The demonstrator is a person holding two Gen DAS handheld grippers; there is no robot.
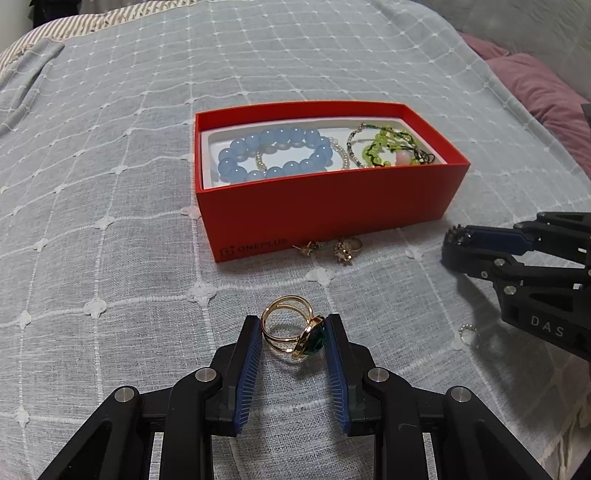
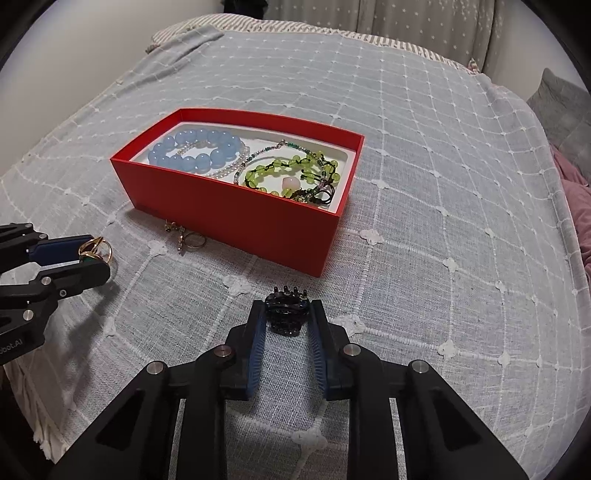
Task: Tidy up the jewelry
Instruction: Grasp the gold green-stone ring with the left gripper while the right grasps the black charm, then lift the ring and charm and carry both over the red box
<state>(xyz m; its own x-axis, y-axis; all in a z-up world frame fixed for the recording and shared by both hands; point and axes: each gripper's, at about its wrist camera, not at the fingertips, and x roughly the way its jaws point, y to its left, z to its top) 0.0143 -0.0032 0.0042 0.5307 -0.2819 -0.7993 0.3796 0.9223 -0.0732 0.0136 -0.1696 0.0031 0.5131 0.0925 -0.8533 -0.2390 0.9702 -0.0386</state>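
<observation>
Gold ring (image 1: 291, 334) with a green stone sits pinched in my left tool (image 1: 293, 332) above the bedspread (image 1: 110, 184), before the red box (image 1: 332, 206). From the right wrist, my right tool (image 2: 286, 317) pinches a black hair claw (image 2: 286, 314) near that box's corner.

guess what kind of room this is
Probably a bedroom: the red box of jewelry sits on a bed under a grey checked bedspread, with a striped pillow at the far end and a pink one beside it.
</observation>
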